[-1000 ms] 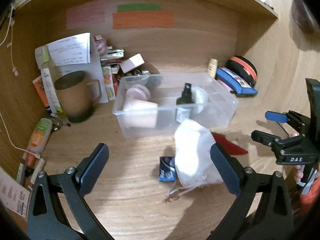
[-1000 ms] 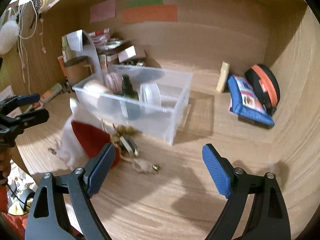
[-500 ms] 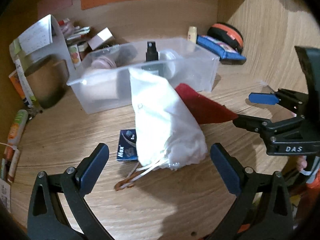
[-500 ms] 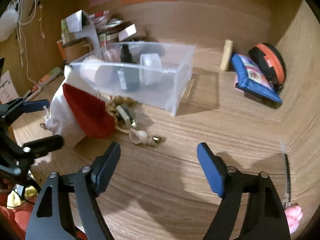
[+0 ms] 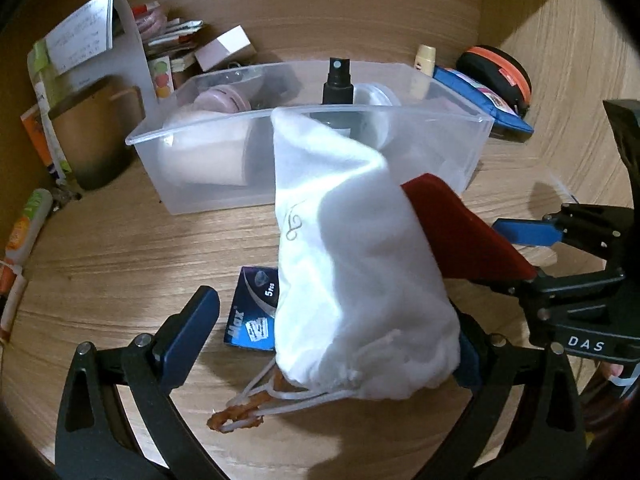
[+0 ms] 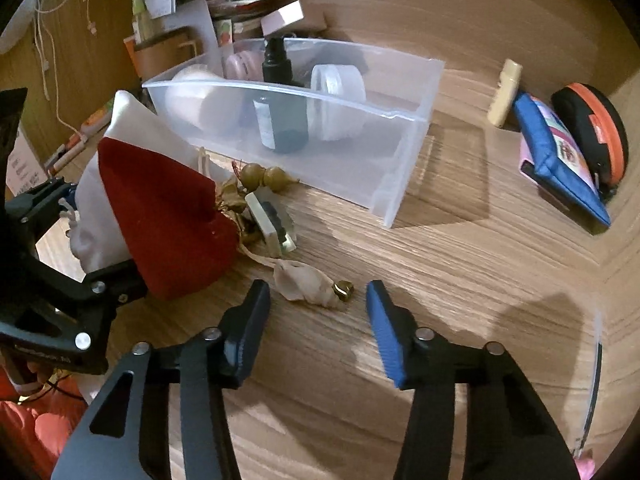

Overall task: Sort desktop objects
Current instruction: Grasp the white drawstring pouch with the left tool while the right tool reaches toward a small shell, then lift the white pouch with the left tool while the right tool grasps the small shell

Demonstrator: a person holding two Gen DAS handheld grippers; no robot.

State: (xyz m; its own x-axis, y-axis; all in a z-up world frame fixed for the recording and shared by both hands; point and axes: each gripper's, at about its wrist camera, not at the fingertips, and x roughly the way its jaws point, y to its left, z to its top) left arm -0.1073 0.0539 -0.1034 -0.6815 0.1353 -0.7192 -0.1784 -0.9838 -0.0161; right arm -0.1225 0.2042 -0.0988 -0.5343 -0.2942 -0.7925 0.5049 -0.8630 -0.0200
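Our left gripper (image 5: 328, 336) stood apart around the white drawstring pouch (image 5: 360, 264) — right gripper (image 6: 316, 320) apart too, the seashell charm (image 6: 304, 284) at twelve o'clock.

left gripper (image 5: 332, 328) low over desk, fingers wide apart, pointing forward, left pad (image 5: 188, 332) showing dark blue, right pad mostly hidden. right gripper (image 6: 318, 320) also low over desk, jaws spread but narrower, blue pads (image 6: 386, 340) angled inward. grippers side by side, each visible at edge of other's view.
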